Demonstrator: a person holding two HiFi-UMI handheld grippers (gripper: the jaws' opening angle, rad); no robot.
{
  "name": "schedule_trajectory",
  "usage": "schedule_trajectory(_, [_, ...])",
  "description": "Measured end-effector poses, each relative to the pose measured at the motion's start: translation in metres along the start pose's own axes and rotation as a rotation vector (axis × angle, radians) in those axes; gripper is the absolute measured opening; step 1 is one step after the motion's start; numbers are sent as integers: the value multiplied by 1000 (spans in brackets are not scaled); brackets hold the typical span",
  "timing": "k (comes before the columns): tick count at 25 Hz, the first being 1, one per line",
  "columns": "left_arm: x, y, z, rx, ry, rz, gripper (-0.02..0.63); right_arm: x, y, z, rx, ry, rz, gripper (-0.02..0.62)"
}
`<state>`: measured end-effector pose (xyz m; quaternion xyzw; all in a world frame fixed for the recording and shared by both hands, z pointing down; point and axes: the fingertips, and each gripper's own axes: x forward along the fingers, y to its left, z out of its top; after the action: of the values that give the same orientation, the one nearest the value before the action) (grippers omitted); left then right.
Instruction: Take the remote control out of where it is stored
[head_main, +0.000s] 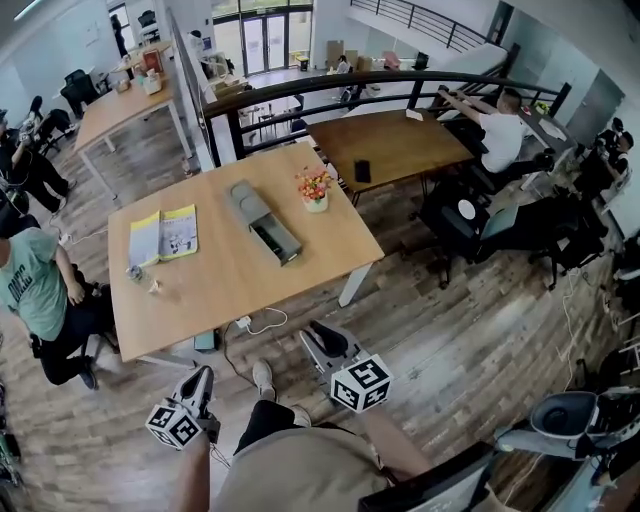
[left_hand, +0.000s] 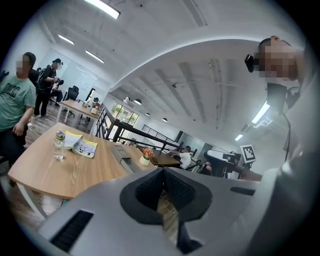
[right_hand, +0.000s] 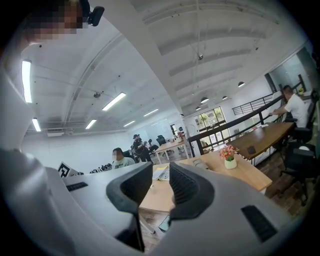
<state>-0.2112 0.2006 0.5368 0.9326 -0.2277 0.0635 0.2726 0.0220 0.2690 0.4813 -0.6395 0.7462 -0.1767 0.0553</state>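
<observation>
Both grippers sit low in the head view, over the wooden floor and well short of the worktop (head_main: 215, 285). The left gripper (head_main: 202, 378) is at lower left and the right gripper (head_main: 322, 336) is just right of centre, each with its marker cube nearest the camera. In the left gripper view the fingers meet at their tips, leaving only a sliver of floor showing lower down, and they hold nothing. In the right gripper view the fingers stand a narrow slot apart. The pale worktop shows through the gap, and nothing is between them. The worktop fills the middle of the head view, and a long grey box (head_main: 262, 220) lies slantwise at its centre. The nearer half of the box is an open tray with something dark inside. That may be the remote control, but it is too small to tell for sure. A small pot of flowers (head_main: 315, 190) stands just right of the box. A yellow-green booklet (head_main: 165, 235) lies open well to its left, and a clear bottle (left_hand: 59, 145) stands below the booklet near the left edge. Beyond, at upper right, a darker table (head_main: 400, 140) carries a flat black thing (head_main: 362, 171), with a person in white (head_main: 500, 132) seated at its far end. A person in a green shirt (head_main: 30, 290) sits at the left edge of the frame.
</observation>
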Motion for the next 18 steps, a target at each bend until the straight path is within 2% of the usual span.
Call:
schedule_trajectory(11, [73, 25, 42, 14, 65, -79, 3, 52, -49, 9, 59, 10, -71, 107])
schedule_trajectory(18, [107, 50, 69, 21, 97, -122, 3, 90, -63, 19, 69, 10, -109, 109])
